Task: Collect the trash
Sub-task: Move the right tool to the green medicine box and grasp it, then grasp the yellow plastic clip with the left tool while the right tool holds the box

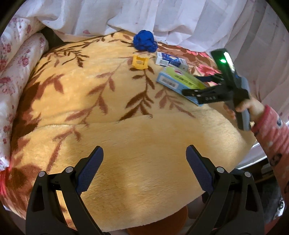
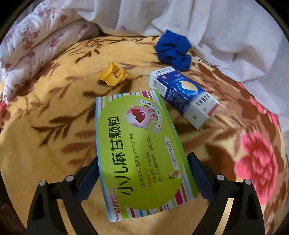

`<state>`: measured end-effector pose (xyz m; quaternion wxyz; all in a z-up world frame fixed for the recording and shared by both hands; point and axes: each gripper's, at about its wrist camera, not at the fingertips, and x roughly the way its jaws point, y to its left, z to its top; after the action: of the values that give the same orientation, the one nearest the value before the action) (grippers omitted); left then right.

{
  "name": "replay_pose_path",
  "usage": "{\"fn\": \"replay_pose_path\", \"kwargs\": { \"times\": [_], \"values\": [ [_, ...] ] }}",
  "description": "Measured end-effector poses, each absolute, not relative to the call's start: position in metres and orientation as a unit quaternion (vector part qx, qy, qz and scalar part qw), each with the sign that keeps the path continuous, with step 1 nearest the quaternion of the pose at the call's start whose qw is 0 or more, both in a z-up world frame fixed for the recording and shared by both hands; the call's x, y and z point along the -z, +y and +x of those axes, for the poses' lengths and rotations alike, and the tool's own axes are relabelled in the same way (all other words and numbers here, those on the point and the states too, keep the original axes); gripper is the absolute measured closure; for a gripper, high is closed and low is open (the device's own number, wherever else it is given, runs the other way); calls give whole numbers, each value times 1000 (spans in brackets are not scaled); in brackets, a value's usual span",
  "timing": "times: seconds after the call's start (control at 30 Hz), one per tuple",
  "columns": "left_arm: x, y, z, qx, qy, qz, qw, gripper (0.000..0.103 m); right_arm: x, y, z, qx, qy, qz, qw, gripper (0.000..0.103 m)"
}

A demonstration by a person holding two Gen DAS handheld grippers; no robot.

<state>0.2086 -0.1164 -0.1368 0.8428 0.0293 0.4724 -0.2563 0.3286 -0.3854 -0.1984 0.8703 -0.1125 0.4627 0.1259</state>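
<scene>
A green medicine box (image 2: 140,144) lies flat on the yellow leaf-patterned blanket (image 2: 54,144). My right gripper (image 2: 142,162) straddles it, and both blue pads meet its long sides. In the left wrist view the same right gripper (image 1: 189,85) reaches down over the green box (image 1: 177,79), held by a hand in a pink sleeve (image 1: 271,137). Beyond it lie a blue-and-white carton (image 2: 182,94), a yellow plastic piece (image 2: 112,76) and a crumpled blue wad (image 2: 173,48). My left gripper (image 1: 144,153) hangs open over bare blanket with nothing between its fingers.
White sheets (image 1: 162,16) are bunched along the far side. A floral pillow (image 1: 16,76) lies at the left. The blanket edge drops off at the near right (image 1: 249,144). A pink flower pattern (image 2: 256,159) marks the blanket's right part.
</scene>
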Motion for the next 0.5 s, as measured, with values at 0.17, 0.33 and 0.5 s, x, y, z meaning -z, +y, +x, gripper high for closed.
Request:
{"fn": "replay_pose_path", "kwargs": {
  "times": [0.17,0.33,0.5],
  "values": [
    [135,-115,214,247,469,24,848,13,182,-391,299,-100,449,-63,886,13],
    [139,-133,241,252,467,27,847,13,162,-406,262,-89,430,-2,898,13],
    [147,-169,295,249,461,41,851,13,152,-419,229,-93,412,48,905,13]
  ]
}}
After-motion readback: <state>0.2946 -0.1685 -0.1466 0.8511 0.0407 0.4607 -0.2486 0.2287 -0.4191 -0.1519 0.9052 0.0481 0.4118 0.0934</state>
